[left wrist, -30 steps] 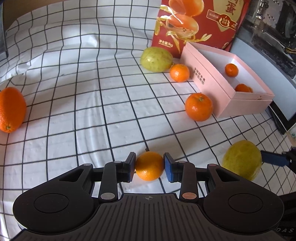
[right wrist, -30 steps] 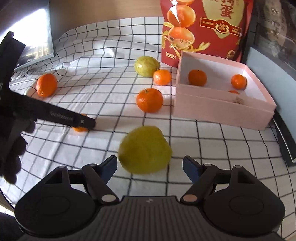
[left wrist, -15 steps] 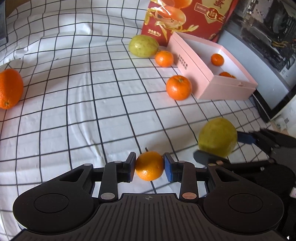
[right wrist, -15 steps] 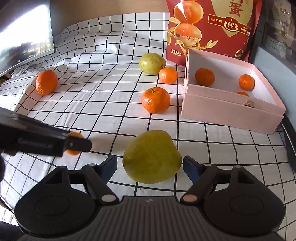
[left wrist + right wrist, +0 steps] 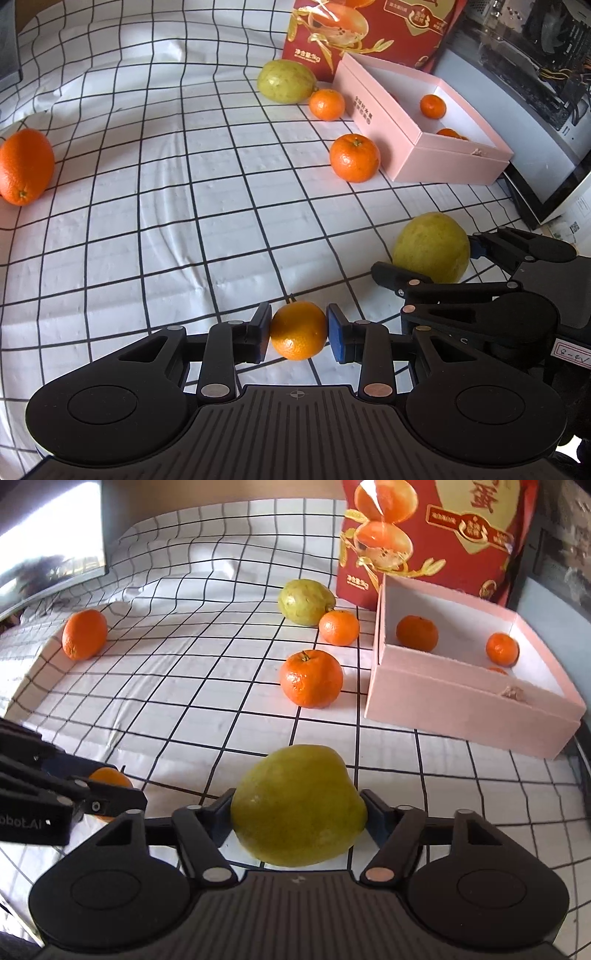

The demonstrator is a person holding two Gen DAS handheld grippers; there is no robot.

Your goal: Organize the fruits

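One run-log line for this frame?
left gripper: shut on small orange | right gripper: closing on green fruit | pink box: three oranges

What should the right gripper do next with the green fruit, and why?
Probably finish closing before lifting. The right gripper has its jaws closing around the green fruit, which sits on the checked cloth. Once firm, it could go toward the pink box. The left gripper already clamps a small orange.

The red bag (image 5: 424, 535) runs off the top edge. One orange (image 5: 496, 670) in the pink box (image 5: 461, 709) shows only a sliver behind the wall.
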